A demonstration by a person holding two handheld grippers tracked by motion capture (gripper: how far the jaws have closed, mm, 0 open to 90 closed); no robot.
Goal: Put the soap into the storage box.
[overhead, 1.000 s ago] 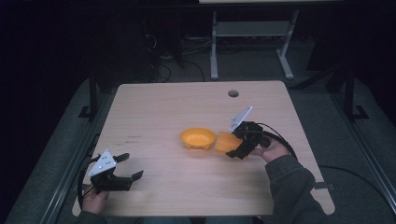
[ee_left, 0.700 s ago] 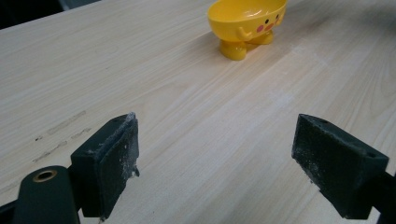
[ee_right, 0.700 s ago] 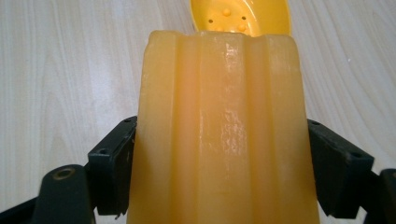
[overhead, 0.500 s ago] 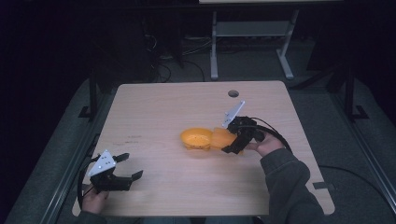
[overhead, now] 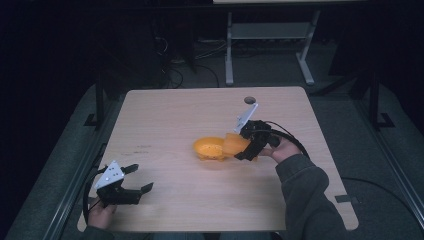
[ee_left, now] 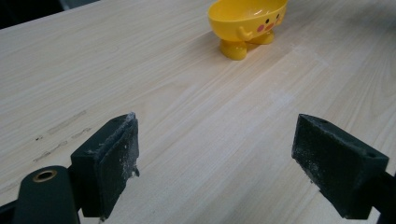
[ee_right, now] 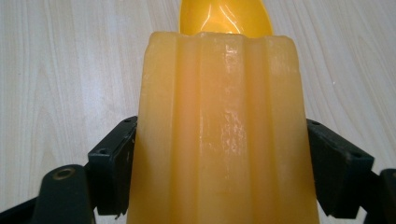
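The right gripper (overhead: pixel 246 148) pinches an orange ridged block (ee_right: pixel 219 135) between its two jaws, one pad pressed to each long side, and holds it tilted over the rim of the yellow bowl (overhead: pixel 210 148) that stands near the middle of the desk (overhead: pixel 165 110), a little toward its right edge. The grip sits on the lower half of the block, which leaves the free end pointing ahead at the bowl's opening; that looks deliberate, since the block can then slide or drop in without the jaws meeting the rim. In the right gripper view the bowl's glossy inside shows just past the block's far end, so the two are close, though whether they touch I cannot tell.

The left gripper (overhead: pixel 131 180) rests by the desk's near left corner, its jaws spread wide with nothing between them, well apart from the bowl. It seems parked there to keep out of the way (the bowl, a chick-faced thing on small feet (ee_left: pixel 240 46), stands steady enough on its own).
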